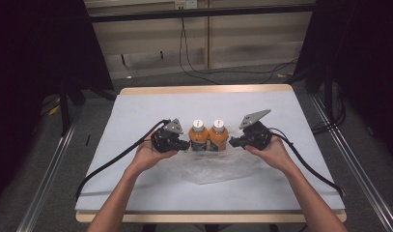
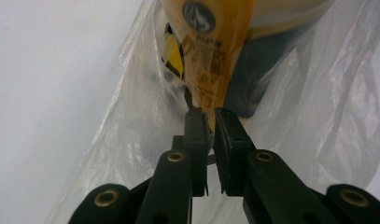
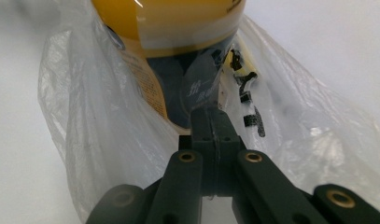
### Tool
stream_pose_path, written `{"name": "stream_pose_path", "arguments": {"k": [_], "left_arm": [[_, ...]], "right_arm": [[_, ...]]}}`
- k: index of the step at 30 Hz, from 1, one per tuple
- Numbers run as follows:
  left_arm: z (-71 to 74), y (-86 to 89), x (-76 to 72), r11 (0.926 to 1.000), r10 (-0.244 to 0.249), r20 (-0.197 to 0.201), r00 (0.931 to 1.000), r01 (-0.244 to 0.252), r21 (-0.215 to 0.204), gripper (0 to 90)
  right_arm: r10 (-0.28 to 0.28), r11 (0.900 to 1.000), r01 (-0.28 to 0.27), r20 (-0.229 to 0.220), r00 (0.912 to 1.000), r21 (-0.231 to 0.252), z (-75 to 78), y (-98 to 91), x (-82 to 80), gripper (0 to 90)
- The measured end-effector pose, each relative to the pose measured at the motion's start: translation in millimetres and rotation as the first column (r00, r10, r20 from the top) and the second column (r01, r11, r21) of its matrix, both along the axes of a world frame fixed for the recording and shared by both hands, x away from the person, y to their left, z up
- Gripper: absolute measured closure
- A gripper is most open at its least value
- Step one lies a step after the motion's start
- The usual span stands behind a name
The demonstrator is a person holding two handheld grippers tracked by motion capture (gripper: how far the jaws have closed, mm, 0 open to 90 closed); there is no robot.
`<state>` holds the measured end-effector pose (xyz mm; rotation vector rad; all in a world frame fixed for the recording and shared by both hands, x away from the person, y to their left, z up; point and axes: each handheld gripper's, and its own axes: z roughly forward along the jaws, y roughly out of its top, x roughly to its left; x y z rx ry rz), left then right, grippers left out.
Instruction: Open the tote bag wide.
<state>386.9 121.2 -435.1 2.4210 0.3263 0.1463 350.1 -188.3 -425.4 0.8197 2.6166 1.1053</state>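
Two orange bottles with white caps, one on the left (image 1: 198, 136) and one on the right (image 1: 218, 135), stand side by side in the mouth of a clear plastic bag (image 1: 208, 166) on the table. My left gripper (image 1: 187, 144) meets the bag from the left. In the left gripper view its jaws (image 2: 211, 116) stand almost together, pinching the bag's film (image 2: 131, 121) just below the orange bottle (image 2: 215, 51). My right gripper (image 1: 231, 141) comes in from the right. Its jaws (image 3: 214, 116) are pressed together on the film (image 3: 99, 126) at the foot of the bottle (image 3: 169, 23).
A white cloth (image 1: 146, 111) covers the wooden table (image 1: 203, 89). The bag's loose end lies flat toward the person. Both forearms reach in from the near edge, and black cables (image 1: 112, 162) trail off each gripper across the cloth. Dark stands flank the table.
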Motion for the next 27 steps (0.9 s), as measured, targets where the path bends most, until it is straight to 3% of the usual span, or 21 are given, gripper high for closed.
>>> {"name": "stream_pose_path", "arguments": {"k": [3,8,10,12,13,15,17,19,27], "left_arm": [[-4.6,-3.6,-1.4,0.9992,-0.026,-0.012,0.9996,0.026,0.031,82.5],[-5.3,-3.4,-1.8,0.999,-0.036,-0.022,0.9991,0.037,0.025,81.9],[-9.7,-6.1,-3.8,0.9965,-0.058,-0.019,0.9981,0.059,0.059,82.0],[-11.6,-7.1,-5.0,0.9962,-0.05,-0.022,0.9985,0.051,0.07,82.0],[-13.7,-8.1,-5.1,0.9955,-0.049,-0.015,0.9987,0.05,0.081,82.0],[-19.6,-10.2,-6.0,0.9887,-0.041,0.011,0.9991,0.039,0.145,82.0],[-21.6,-9.5,-5.0,0.9869,-0.029,0.015,0.9995,0.026,0.159,82.1],[-24.3,-10.1,-4.9,0.979,-0.025,0.039,0.9989,0.017,0.203,82.8],[-24.7,-8.4,-5.3,0.9723,-0.023,0.073,0.997,0.005,0.234,83.6]], "right_arm": [[0.004,0.9998,-0.005,-0.007,1.0,-0.02,-4.7,2.2,1.7,90.0],[0.012,0.9984,-0.014,-0.031,0.9994,-0.055,-16.5,5.7,7.1,90.0],[0.011,0.9974,-0.014,-0.041,0.9991,-0.071,-21.1,7.0,8.7,90.0],[0.015,0.9969,-0.018,-0.045,0.9989,-0.076,-23.6,7.7,9.6,90.0],[0.013,0.9963,-0.017,-0.052,0.9986,-0.084,-25.5,8.5,10.1,90.0],[0.01,0.9943,-0.016,-0.063,0.998,-0.105,-30.8,10.7,10.9,90.0],[0.013,0.9921,-0.021,-0.061,0.998,-0.124,-33.2,11.3,11.6,90.0],[0.001,0.9907,-0.011,-0.071,0.9975,-0.136,-34.9,11.8,11.1,90.0],[-0.025,0.9734,0.012,-0.055,0.9981,-0.229,-39.9,8.9,11.8,90.0]]}}
